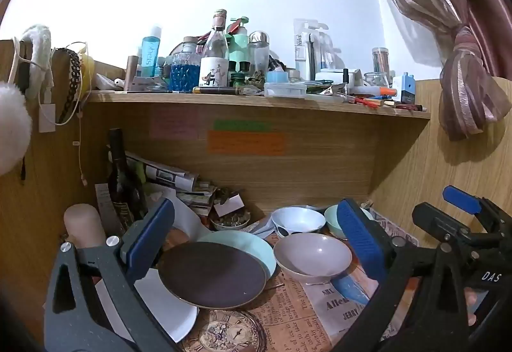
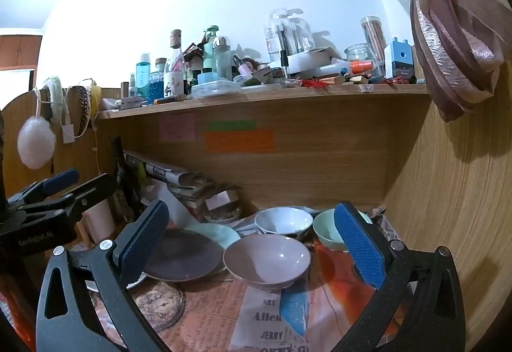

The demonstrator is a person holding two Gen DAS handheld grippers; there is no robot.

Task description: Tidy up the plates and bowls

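A dark brown plate [image 1: 212, 275] lies on a pale green plate [image 1: 252, 246], with a white plate [image 1: 166, 307] under its near left edge. A mauve bowl [image 1: 312, 256] sits to the right. Behind it stand a white bowl [image 1: 297, 219] and a pale green bowl [image 1: 332, 220]. My left gripper [image 1: 256, 243] is open above the dark plate, holding nothing. My right gripper [image 2: 256, 243] is open above the mauve bowl [image 2: 267, 259], holding nothing. The right wrist view also shows the dark plate [image 2: 182, 256], white bowl [image 2: 283, 220] and green bowl [image 2: 328, 228].
Newspaper-print paper [image 1: 288, 313] covers the desk. A dark bottle [image 1: 120, 179], a beige cylinder [image 1: 84, 224], folded newspapers [image 1: 172, 176] and a small dish of bits [image 1: 230, 220] crowd the back left. A cluttered shelf [image 1: 256, 96] hangs above. A wooden side wall [image 2: 454, 208] stands right.
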